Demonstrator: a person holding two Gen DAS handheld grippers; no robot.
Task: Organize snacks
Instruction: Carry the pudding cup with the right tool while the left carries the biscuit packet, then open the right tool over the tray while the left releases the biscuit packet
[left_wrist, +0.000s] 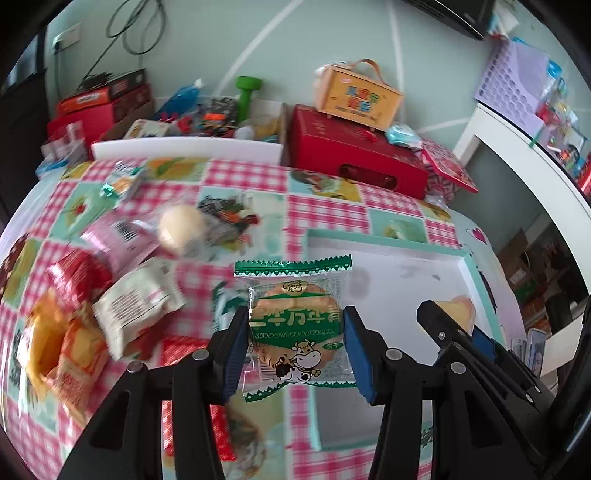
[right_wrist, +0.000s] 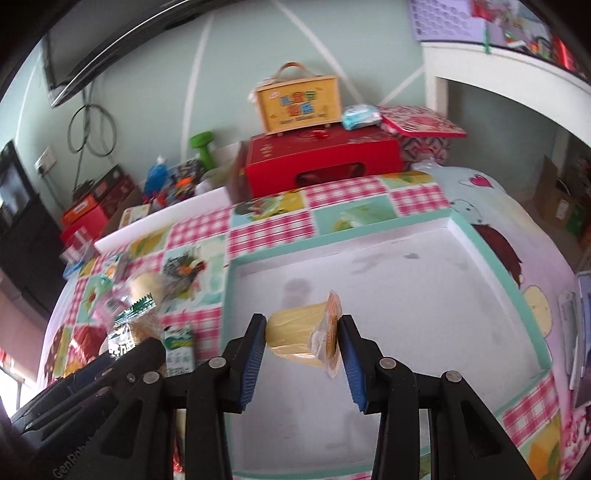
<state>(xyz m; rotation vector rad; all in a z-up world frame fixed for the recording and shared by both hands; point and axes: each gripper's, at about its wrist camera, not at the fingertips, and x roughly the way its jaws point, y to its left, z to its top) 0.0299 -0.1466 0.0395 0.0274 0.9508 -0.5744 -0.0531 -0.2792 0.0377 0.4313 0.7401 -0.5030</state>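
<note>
My left gripper (left_wrist: 295, 332) is shut on a green-and-white biscuit packet (left_wrist: 297, 325) with a cartoon cow, held above the table near the left rim of a white tray with a teal border (left_wrist: 384, 240). My right gripper (right_wrist: 302, 332) is shut on a yellow jelly cup (right_wrist: 303, 334), lying sideways between the pads above the tray (right_wrist: 498, 266). In the left wrist view the right gripper (left_wrist: 448, 315) shows at the right with the cup (left_wrist: 460, 310). In the right wrist view the left gripper and its packet (right_wrist: 129, 325) show at the lower left.
Several loose snack packets (left_wrist: 122, 295) lie on the checked tablecloth left of the tray. A red box (left_wrist: 354, 155) with a yellow carry case (left_wrist: 356, 96) stands at the table's far edge, beside a cardboard box of items (left_wrist: 207, 118). White shelving (left_wrist: 535, 155) stands at right.
</note>
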